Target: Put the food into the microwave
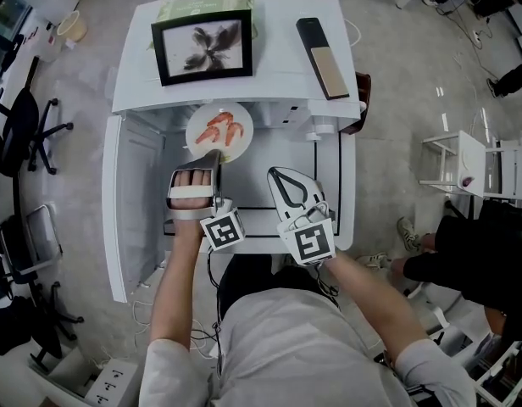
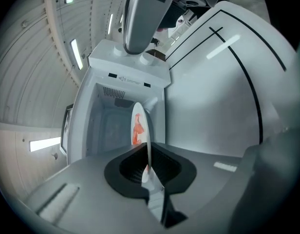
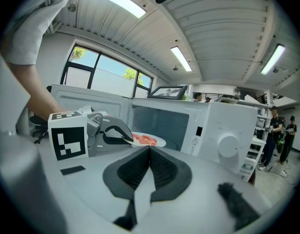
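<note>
- The plate (image 1: 200, 136) is judged stiff, slick and breakable; its near rim is pinched by the left claw (image 1: 216, 161), and it is best held level.
- White and round, with orange-red food (image 1: 223, 130) on it, it is held at the open microwave's (image 1: 286, 66) mouth.
- The right claw (image 3: 150, 152) is closed, empty.

The head view looks steeply down from above the person (image 1: 278, 346) onto the microwave (image 1: 286, 66), its door (image 1: 117, 210) open to the left. The left gripper view, rolled sideways, looks closely into the cavity (image 2: 108, 130) along the plate (image 2: 139, 126). The right gripper view looks nearly level from the near right. All three share plate and cavity.
</note>
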Demonstrator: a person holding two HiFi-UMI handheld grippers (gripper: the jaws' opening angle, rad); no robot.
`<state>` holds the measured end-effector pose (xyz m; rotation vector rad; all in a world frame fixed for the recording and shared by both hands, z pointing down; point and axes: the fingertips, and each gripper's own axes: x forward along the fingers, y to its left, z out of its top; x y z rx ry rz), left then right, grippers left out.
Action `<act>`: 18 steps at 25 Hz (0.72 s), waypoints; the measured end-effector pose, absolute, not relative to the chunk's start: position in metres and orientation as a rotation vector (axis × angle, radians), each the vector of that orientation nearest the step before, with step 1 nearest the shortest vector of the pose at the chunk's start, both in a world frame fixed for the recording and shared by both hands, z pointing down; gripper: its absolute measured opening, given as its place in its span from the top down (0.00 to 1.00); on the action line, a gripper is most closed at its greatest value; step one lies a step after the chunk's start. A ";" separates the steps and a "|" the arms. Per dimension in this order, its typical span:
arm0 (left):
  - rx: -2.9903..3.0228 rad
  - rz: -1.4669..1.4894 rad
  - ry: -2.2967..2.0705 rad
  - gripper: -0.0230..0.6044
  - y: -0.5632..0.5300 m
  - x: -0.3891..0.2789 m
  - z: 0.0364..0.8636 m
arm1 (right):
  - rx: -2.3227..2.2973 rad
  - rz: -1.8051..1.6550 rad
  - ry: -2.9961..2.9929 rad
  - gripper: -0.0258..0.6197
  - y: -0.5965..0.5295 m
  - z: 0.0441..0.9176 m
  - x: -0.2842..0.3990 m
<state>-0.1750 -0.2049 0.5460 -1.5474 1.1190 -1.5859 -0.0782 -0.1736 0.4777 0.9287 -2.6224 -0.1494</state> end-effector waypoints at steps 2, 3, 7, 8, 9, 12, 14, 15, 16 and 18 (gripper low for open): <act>-1.549 -1.583 1.120 0.92 -0.214 -0.180 0.547 | 0.932 -0.148 -2.618 0.94 -0.179 0.481 -0.084; -1.552 -1.583 1.119 0.92 -0.218 -0.182 0.548 | 0.935 -0.146 -2.616 0.95 -0.181 0.483 -0.087; -1.549 -1.588 1.123 0.92 -0.238 -0.191 0.553 | 0.944 -0.129 -2.602 0.95 -0.188 0.490 -0.096; -1.549 -1.587 1.126 0.92 -0.243 -0.193 0.553 | 0.943 -0.129 -2.598 0.95 -0.190 0.492 -0.099; -1.551 -1.584 1.130 0.92 -0.248 -0.195 0.554 | 0.942 -0.129 -2.595 0.95 -0.191 0.494 -0.101; -1.551 -1.582 1.126 0.92 -0.264 -0.200 0.559 | 0.947 -0.121 -2.592 0.94 -0.195 0.496 -0.104; -1.543 -1.591 1.109 0.92 -0.272 -0.201 0.562 | 0.961 -0.107 -2.590 0.95 -0.197 0.498 -0.105; -1.532 -1.594 1.103 0.92 -0.276 -0.202 0.563 | 0.968 -0.100 -2.588 0.95 -0.198 0.499 -0.105; -1.527 -1.594 1.101 0.92 -0.280 -0.202 0.565 | 0.974 -0.093 -2.585 0.95 -0.200 0.500 -0.105; -1.524 -1.592 1.095 0.92 -0.287 -0.202 0.567 | 0.985 -0.082 -2.579 0.95 -0.205 0.502 -0.105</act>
